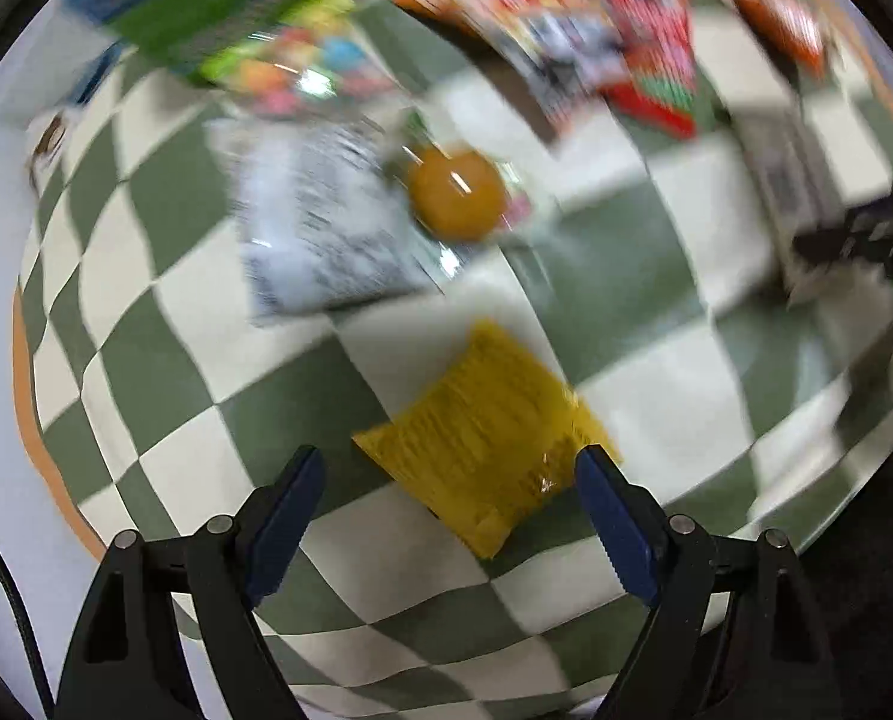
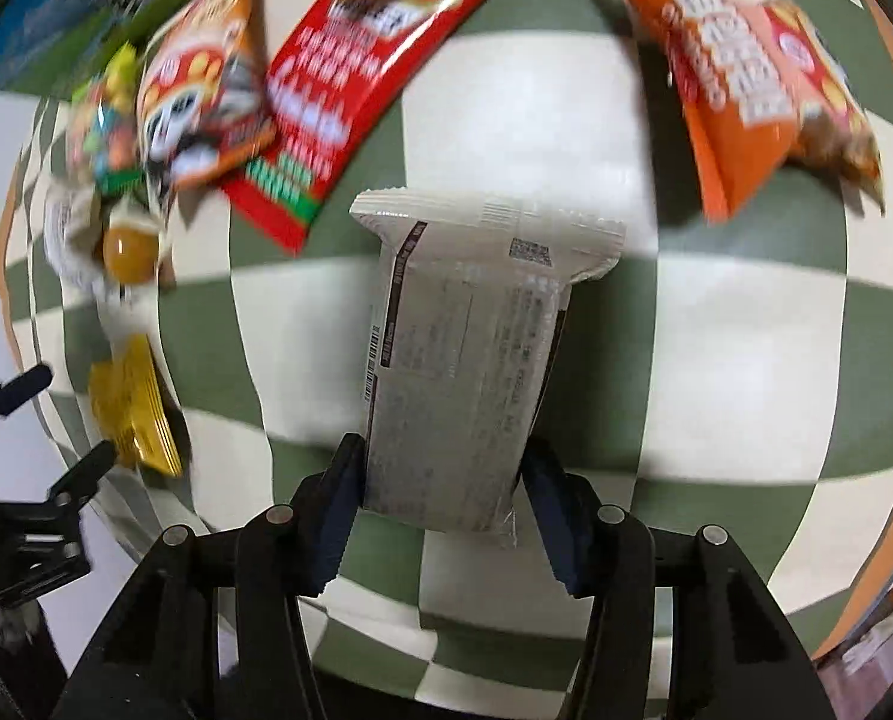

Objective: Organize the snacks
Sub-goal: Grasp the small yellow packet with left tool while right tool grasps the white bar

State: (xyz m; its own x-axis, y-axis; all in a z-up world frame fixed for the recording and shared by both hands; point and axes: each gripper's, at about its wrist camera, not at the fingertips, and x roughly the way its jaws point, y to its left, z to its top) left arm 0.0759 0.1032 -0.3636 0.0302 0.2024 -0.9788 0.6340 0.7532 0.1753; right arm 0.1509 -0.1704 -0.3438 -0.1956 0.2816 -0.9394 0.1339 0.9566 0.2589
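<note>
A green-and-white checked tablecloth point(image 2: 716, 360) carries scattered snack packets. The white packet point(image 2: 464, 360), mid-cloth, looks light, crinkly and slippery; its near end is the sensible hold. The right gripper point(image 2: 440, 492) has its pads against that end. The left gripper point(image 1: 449, 498), wide apart and empty, hangs over the yellow packet point(image 1: 482, 432).
</note>
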